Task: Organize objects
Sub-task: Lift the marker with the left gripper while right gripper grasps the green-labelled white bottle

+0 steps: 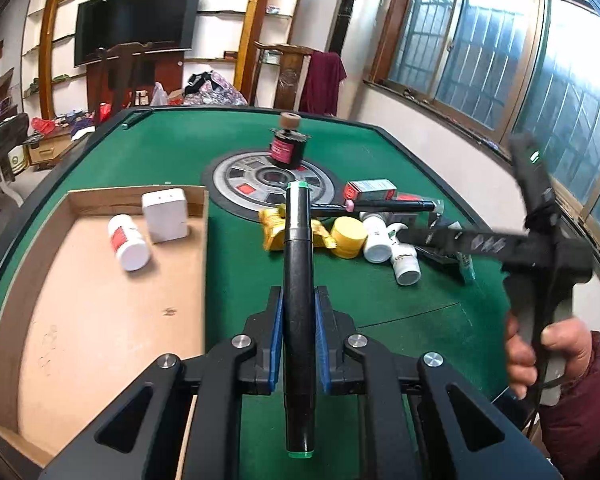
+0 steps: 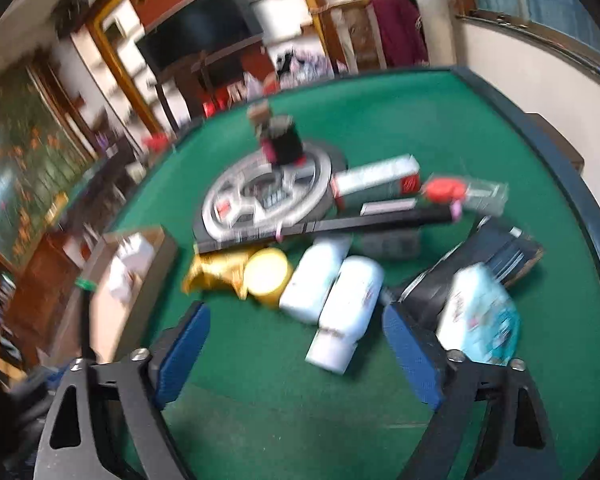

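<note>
Left wrist view looks forward, down over the green table (image 1: pixel 380 292); right wrist view, blurred, faces it from the right; both share the yellow jar (image 1: pixel 348 236).

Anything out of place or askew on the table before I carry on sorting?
The dark jar with the pink label sits tilted on the round centre plate, apart from the heap; two white bottles lie tipped over.

Black green-capped marker (image 1: pixel 298 276) between jaws.
</note>
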